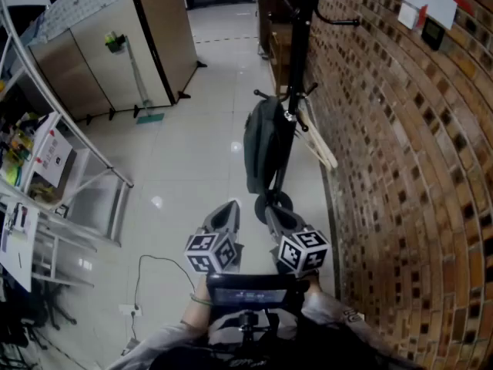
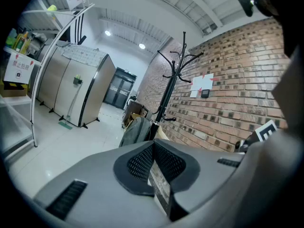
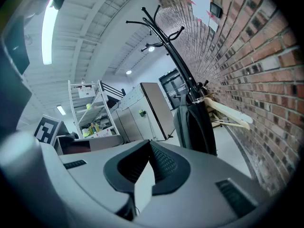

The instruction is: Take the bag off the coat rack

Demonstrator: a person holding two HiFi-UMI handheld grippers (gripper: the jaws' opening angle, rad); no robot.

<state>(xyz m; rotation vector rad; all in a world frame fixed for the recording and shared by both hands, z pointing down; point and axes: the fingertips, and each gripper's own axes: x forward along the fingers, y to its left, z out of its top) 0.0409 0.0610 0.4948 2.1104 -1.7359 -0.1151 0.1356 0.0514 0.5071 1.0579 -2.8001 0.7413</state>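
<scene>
A dark grey bag [image 1: 264, 143] hangs low on the black coat rack [image 1: 297, 52], which stands close to the brick wall. Both grippers are held side by side in front of the rack's round base, short of the bag and not touching it. My left gripper [image 1: 230, 206] is shut with nothing between its jaws. The right gripper [image 1: 272, 211] is likewise shut and empty. The left gripper view shows the bag [image 2: 136, 131] and rack [image 2: 169, 90] beyond the closed jaws [image 2: 153, 144]. From the right gripper [image 3: 149, 144], the bag [image 3: 194, 127] hangs ahead to the right on the rack [image 3: 176, 58].
Wooden hangers [image 1: 319, 145] hang on the rack's wall side. The brick wall [image 1: 400, 176] runs along the right. Metal shelving [image 1: 46, 168] with clutter stands left, grey cabinets [image 1: 115, 52] and a mop [image 1: 139, 79] at the back. A cable [image 1: 146, 272] lies on the tiled floor.
</scene>
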